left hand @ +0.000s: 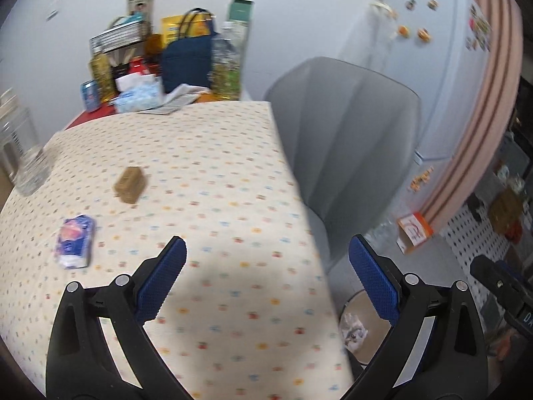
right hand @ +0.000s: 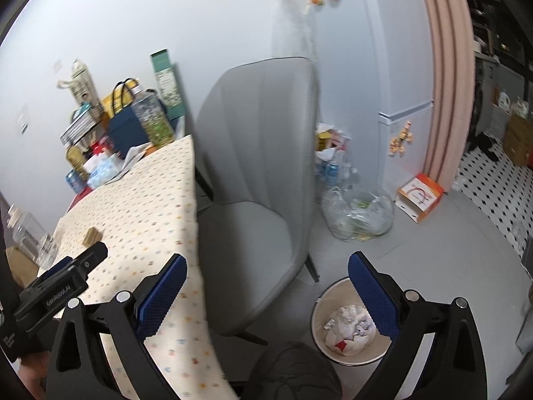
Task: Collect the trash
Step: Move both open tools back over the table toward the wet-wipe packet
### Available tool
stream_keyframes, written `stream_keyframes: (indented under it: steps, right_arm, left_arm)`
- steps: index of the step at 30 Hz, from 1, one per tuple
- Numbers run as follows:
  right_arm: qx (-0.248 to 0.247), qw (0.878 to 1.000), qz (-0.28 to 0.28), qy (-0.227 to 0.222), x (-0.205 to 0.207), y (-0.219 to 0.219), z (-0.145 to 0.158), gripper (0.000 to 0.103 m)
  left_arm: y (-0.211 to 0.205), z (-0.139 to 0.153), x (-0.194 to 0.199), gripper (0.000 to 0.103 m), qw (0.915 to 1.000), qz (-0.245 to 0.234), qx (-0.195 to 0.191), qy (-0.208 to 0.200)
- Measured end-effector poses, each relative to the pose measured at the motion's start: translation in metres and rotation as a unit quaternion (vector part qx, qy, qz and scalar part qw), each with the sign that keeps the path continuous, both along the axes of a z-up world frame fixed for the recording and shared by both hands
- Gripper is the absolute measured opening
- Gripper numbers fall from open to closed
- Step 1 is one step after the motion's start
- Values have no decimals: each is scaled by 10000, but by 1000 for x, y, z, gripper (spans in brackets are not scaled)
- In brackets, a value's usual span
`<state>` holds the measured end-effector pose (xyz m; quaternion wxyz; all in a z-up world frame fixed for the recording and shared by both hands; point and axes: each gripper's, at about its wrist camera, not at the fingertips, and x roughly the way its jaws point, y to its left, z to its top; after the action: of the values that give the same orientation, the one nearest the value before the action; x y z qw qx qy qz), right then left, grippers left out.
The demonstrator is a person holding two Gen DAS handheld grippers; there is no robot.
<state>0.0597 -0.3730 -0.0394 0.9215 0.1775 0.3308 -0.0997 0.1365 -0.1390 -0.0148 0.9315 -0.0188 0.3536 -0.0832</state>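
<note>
Bin (left hand: 358, 303) half hidden (table edge); wrapper (left hand: 75, 242) blurred.

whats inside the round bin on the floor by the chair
The round bin holds crumpled white paper with a red scrap. Whatever lies beneath the paper is covered, and a hand-held gripper finger hides the bin's right side.

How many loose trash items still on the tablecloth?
2: a brown box mid-table, and a blue-and-pink packet nearer the left gripper. More may be hidden outside the frame.

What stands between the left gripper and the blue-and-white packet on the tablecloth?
Nothing visible. The left gripper is open and empty over the tablecloth, and the blue-and-white packet lies to its left with only bare cloth between. The small brown box sits farther back, off that line.
</note>
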Motion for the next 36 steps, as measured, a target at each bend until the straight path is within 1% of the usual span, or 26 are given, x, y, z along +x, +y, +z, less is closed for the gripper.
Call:
stream_keyframes:
  steps: [6, 13, 20, 27, 36]
  right_arm:
    - [-127, 9992, 371, -47, 15, 39, 12, 95]
    - [-254, 9961, 832, -171, 32, 89, 29, 95]
    - [-312, 9917, 1228, -218, 52, 131, 36, 95]
    - [-360, 9868, 1559, -233, 68, 166, 39, 95]
    - [-446, 9823, 1816, -85, 91, 200, 33, 95]
  left_arm:
    - [45, 6, -1, 97, 9989, 446, -144, -91]
    - [97, 13, 0, 97, 9951, 959, -120, -223]
    - [142, 15, 4, 97, 9905, 1347, -208, -189]
    - [175, 1, 10, 97, 9858, 1664, -219, 7]
    - [199, -24, 23, 97, 9806, 1922, -281, 265]
